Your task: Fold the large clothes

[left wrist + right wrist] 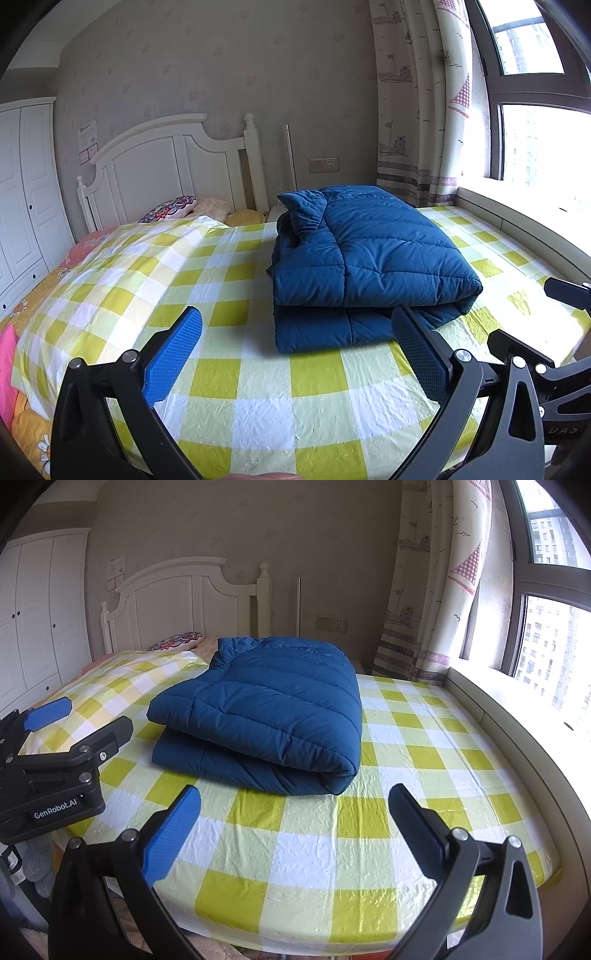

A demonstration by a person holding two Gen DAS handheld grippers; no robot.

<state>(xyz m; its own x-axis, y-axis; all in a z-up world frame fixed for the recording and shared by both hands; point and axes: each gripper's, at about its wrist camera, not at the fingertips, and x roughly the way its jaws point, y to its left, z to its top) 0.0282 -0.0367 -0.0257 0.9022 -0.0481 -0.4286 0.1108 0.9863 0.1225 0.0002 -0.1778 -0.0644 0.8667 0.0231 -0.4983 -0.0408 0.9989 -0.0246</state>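
A dark blue padded garment (pixel 365 254) lies folded in a thick, stacked bundle on the yellow and white checked bed cover (pixel 258 398). It also shows in the right wrist view (pixel 269 712), with its rounded fold facing the front right. My left gripper (pixel 295 328) is open and empty, held just in front of the bundle's near edge. My right gripper (pixel 295 805) is open and empty, in front of the bundle over the cover. The left gripper also shows at the left of the right wrist view (pixel 74 716).
A white headboard (pixel 166 162) and pillows (pixel 173 208) stand at the far end of the bed. A white wardrobe (pixel 22 192) is on the left. A curtain (pixel 417 110) and window sill (pixel 517 716) run along the right side.
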